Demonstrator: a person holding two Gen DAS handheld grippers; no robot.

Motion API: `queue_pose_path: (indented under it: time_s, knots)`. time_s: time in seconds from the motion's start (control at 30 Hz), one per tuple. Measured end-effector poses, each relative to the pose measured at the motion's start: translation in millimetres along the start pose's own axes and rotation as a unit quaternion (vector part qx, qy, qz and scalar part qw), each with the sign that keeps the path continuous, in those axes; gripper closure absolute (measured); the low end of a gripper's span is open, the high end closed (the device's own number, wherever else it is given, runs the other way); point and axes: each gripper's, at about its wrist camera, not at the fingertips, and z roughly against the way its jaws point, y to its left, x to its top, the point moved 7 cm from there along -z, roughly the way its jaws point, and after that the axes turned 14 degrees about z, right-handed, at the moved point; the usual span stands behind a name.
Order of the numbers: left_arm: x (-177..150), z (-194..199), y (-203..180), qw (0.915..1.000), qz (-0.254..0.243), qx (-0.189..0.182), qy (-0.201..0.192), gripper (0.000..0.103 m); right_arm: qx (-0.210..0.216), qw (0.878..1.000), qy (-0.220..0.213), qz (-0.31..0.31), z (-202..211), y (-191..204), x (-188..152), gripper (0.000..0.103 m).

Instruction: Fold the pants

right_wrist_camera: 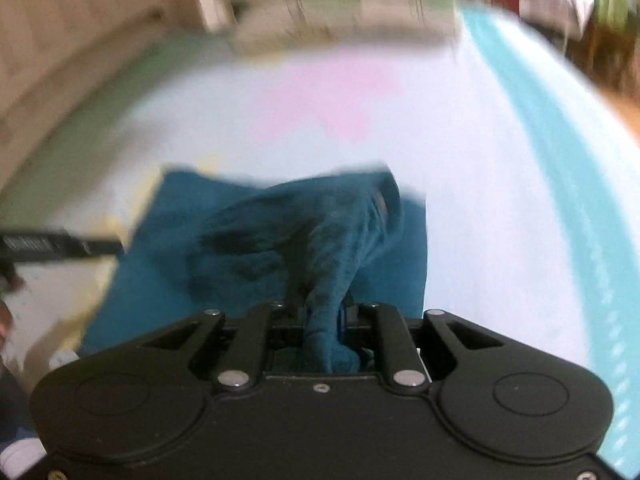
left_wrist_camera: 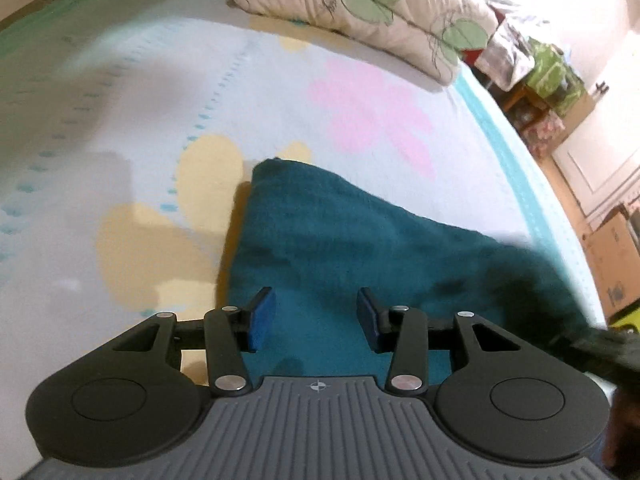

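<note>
Right hand-held gripper (right_wrist_camera: 322, 316) pinching a bunch of the pants (right_wrist_camera: 256, 248), lifted off the bed (right_wrist_camera: 480, 220).
Left hand-held gripper (left_wrist_camera: 316, 316) spread, empty, over the flat part of the pants, likely so one side carries the fold while the rest lies as base.

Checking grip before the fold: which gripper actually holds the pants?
The right gripper, shut on bunched teal pants; the left gripper is open, holding nothing.

Place: you're in a home bedroom | Evidence: bed under a flower-print bedspread (left_wrist_camera: 168, 92), leaf-pattern pillow (left_wrist_camera: 360, 12) at its head | Beside the bed: cardboard box (left_wrist_camera: 612, 256), stacked patterned storage boxes (left_wrist_camera: 548, 80) along the wall
</note>
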Motion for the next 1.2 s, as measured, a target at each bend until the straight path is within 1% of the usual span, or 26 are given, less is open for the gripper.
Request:
queue_pose_path:
  time_s: [0.03,0.1,0.2,0.3,0.4,0.47,0.53,0.63,0.7,0.77,0.8,0.87,0.97,1.03,1.1,1.2]
  knots:
    - [1.6,-4.9,-2.8,1.0,-0.004,0.006,0.005,0.06,0.003,1.0,0.023,-0.008,-11.8,0.1,-6.1,0.079]
    - [6.6,-13.6,-10.2,0.9998,-0.015,0.009,0.011,0.06,-0.003,0.999,0.037,-0.006,-21.9,2.9,-12.7,0.078]
    - [16.9,-27.9,-19.3,0.9991,-0.035,0.022,0.013,0.06,-0.01,0.999,0.042,0.003,-27.4,8.6,-13.6,0.074]
    - [31.0,-48.1,-23.0,0.9974,-0.056,0.044,0.014,0.06,-0.012,0.999,0.049,-0.005,-31.1,5.4,-15.1,0.071]
    - [43.9,-72.5,-19.2,0.9963,-0.047,0.067,0.026,0.06,-0.008,0.998,0.054,-0.025,-30.6,-1.2,-16.6,0.069]
    - [47.4,-87.8,-15.7,0.9952,-0.041,0.079,0.04,0.06,-0.007,0.998,0.056,-0.032,-32.9,-2.9,-17.5,0.067]
    - [48.0,-94.2,-17.7,0.9946,-0.052,0.082,0.037,0.058,-0.011,0.998,0.058,-0.032,-34.8,-2.0,-17.1,0.063]
    - [46.4,-89.6,-25.2,0.9915,-0.086,0.093,0.032,0.058,-0.016,0.997,0.06,-0.035,-35.2,-1.8,-11.9,0.059]
    - [47.2,-77.5,-27.9,0.9916,-0.092,0.088,0.025,0.058,-0.019,0.997,0.055,-0.04,-30.7,-1.8,-8.8,0.056]
    - [46.9,-60.3,-28.5,0.9931,-0.087,0.078,0.013,0.058,-0.032,0.998,0.041,-0.042,-18.2,-5.5,-5.4,0.055]
    - [45.5,-50.6,-28.8,0.994,-0.084,0.069,0.008,0.058,-0.04,0.998,0.033,-0.041,-8.2,-4.0,-4.2,0.054]
    - [41.5,-36.5,-29.1,0.9946,-0.085,0.059,0.003,0.058,-0.053,0.998,0.005,-0.043,7.7,-5.4,3.3,0.049]
    - [32.9,-25.9,-31.5,0.9934,-0.1,0.055,0.003,0.058,-0.047,0.997,-0.042,-0.054,19.3,-6.3,22.2,0.047]
    - [23.6,-23.2,-34.0,0.9925,-0.109,0.054,0.008,0.058,-0.044,0.996,-0.055,-0.058,12.8,-7.9,35.8,0.047]
    - [18.0,-23.7,-37.6,0.9928,-0.11,0.043,0.016,0.058,-0.051,0.995,-0.061,-0.064,2.4,-14.1,47.0,0.047]
    - [15.4,-28.4,-42.7,0.9932,-0.108,0.032,0.027,0.058,-0.047,0.995,-0.044,-0.082,-16.3,-26.1,47.7,0.047]
